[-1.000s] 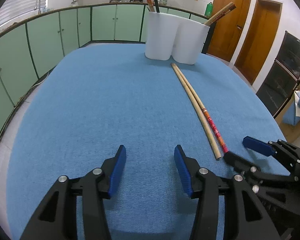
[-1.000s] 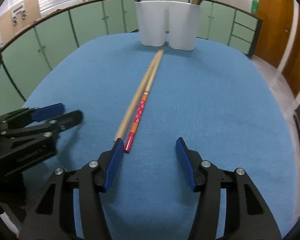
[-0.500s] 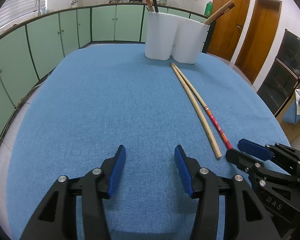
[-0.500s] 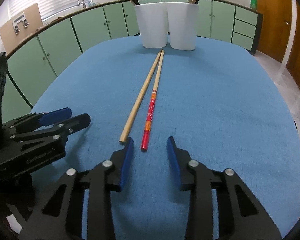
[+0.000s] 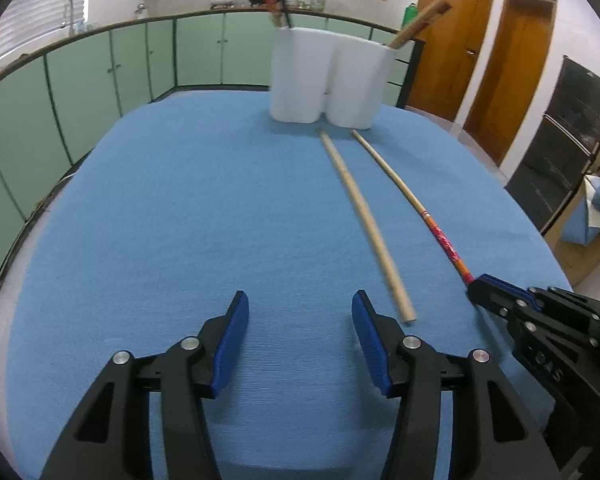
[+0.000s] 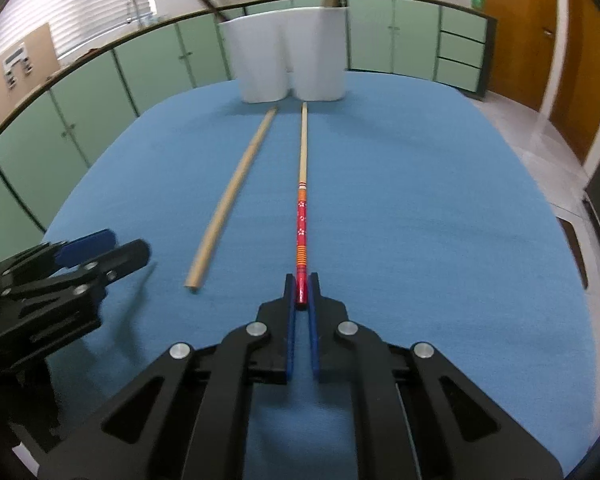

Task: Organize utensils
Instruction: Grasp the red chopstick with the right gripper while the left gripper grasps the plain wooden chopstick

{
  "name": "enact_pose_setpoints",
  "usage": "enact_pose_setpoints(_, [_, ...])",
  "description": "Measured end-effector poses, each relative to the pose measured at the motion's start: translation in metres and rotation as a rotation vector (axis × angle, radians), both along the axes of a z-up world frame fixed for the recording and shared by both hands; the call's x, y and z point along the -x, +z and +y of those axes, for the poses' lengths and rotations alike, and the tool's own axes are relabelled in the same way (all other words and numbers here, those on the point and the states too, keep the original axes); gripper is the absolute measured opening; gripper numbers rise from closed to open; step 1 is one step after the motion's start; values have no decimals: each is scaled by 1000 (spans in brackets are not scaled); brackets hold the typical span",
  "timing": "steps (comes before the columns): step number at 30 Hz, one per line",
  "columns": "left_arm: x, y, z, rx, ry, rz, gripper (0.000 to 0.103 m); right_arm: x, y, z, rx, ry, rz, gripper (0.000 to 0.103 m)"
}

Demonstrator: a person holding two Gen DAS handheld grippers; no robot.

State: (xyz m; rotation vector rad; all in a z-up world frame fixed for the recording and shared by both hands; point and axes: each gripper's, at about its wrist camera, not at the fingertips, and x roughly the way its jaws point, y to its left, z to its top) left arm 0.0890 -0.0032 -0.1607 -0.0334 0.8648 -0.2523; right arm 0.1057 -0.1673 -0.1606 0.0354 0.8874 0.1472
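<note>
Two chopsticks lie on the blue table, pointing at a white double-cup holder (image 6: 286,56) at the far end. My right gripper (image 6: 301,294) is shut on the red patterned end of the red chopstick (image 6: 302,208), which still lies flat. The plain wooden chopstick (image 6: 232,196) lies to its left. In the left wrist view the holder (image 5: 328,76), the wooden chopstick (image 5: 364,220) and the red chopstick (image 5: 412,204) also show. My left gripper (image 5: 298,336) is open and empty, just left of the wooden chopstick's near end. The holder has several chopsticks in it.
The blue table cloth (image 5: 180,220) ends at rounded edges on all sides. Green cabinets (image 5: 100,68) ring the room behind. Wooden doors (image 5: 508,68) and a dark oven (image 5: 564,136) stand to the right.
My right gripper moved forward and closed on the red chopstick's near end. The two chopsticks spread apart. My left gripper shifted right, closer to the wooden chopstick.
</note>
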Motion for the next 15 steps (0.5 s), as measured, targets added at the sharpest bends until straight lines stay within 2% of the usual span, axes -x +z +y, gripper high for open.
enact_pose_setpoints(5, [3, 4, -25, 16, -57, -6, 53, -4, -2, -11, -25, 1, 5, 5])
enact_pose_setpoints(12, [-2, -5, -44, -23, -70, 18, 53, -5, -4, -15, -49, 11, 14, 5])
enact_pose_setpoints(15, [-3, -6, -47, -46, -54, 13, 45, -6, -4, -16, -53, 14, 17, 5])
